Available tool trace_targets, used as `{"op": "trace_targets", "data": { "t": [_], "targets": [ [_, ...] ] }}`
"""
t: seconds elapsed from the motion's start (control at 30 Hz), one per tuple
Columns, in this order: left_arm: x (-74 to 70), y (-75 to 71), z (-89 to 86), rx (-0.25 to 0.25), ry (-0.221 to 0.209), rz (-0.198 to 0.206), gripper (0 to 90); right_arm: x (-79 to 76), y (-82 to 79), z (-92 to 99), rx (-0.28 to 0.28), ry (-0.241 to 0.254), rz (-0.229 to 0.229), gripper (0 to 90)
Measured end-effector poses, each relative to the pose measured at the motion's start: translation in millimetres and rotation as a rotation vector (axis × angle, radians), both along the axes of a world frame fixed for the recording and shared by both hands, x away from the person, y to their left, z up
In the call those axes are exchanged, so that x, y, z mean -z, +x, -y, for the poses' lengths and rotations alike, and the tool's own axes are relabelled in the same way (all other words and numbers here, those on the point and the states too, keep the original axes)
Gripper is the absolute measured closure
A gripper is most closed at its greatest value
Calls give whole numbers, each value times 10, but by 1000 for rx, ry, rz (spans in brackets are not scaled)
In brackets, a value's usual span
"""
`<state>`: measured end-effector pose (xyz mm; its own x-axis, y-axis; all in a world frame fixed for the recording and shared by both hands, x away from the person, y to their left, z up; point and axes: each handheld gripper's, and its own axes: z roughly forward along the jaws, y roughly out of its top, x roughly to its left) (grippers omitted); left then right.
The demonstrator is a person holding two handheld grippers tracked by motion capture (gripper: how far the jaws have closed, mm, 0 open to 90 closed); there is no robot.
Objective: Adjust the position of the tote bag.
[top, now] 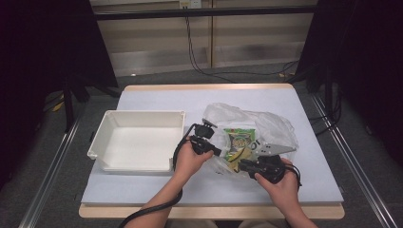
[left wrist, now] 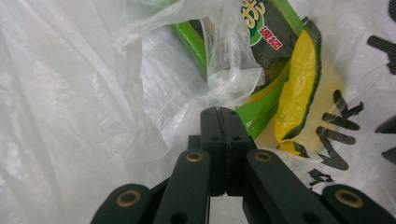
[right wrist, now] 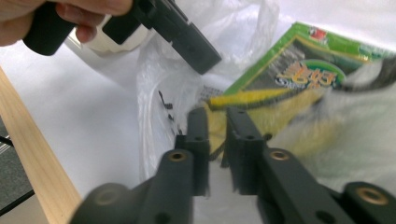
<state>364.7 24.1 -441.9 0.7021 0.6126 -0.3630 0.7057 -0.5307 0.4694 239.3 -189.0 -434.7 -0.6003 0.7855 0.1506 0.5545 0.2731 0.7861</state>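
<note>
Left tongs (left wrist: 219, 112) pinch the clear plastic bag (left wrist: 84, 93); right tongs (right wrist: 217, 121) slightly spread at its mouth; green snack packet (top: 239, 141) not yet extracted; white tray (top: 138, 142) empty.

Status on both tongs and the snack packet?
Left tongs shut on plastic bag. Right tongs slightly apart, at the bag's mouth. Green snack packet inside bag; white bin beside it.
</note>
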Motion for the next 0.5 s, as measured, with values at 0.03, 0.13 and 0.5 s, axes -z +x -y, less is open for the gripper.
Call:
{"op": "trace_targets", "data": {
  "t": [0.03, 0.13, 0.5],
  "targets": [
    [4, -13, 18, -19, -10, -4, 899, -13, 5, -6, 1, -5, 4, 877],
    [25, -33, 52, -20, -25, -9, 900, -58, 32, -36, -3, -6, 16, 900],
    [88, -67, 44, 26, -10, -12, 900, -1, 365, -144, 34, -84, -11, 891]
  ]
}}
